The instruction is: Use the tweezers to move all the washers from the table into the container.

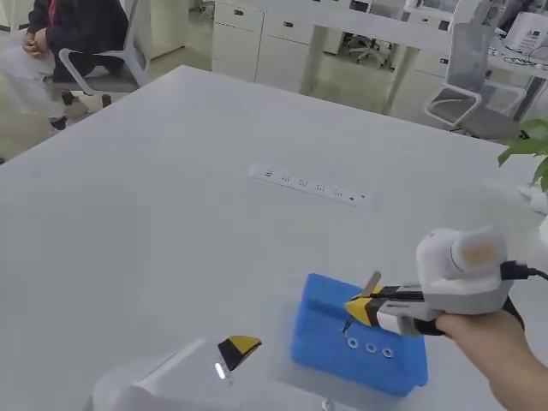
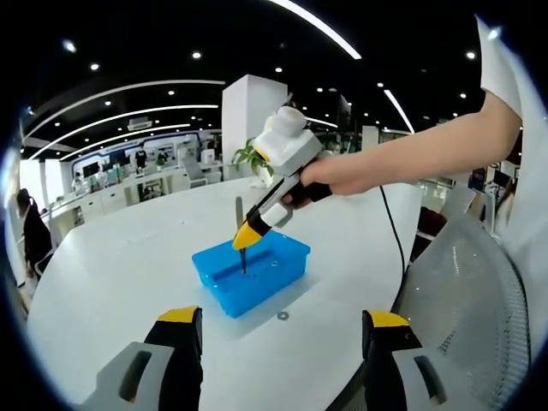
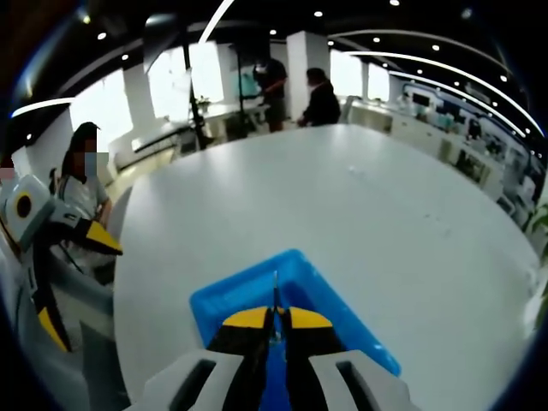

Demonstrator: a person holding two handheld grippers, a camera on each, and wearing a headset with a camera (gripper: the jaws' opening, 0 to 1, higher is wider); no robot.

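Currently I have the right tongs (image 1: 360, 310) clamped on the tweezers (image 2: 241, 248), tips inside the container (image 1: 321, 295). Approx. 3 washers (image 1: 370, 348) lie in it; 1 washer (image 2: 282, 316) is on the table (image 1: 171, 214) just beside the container, not yet moved. Left tongs (image 2: 281, 321) gape, w/o load.
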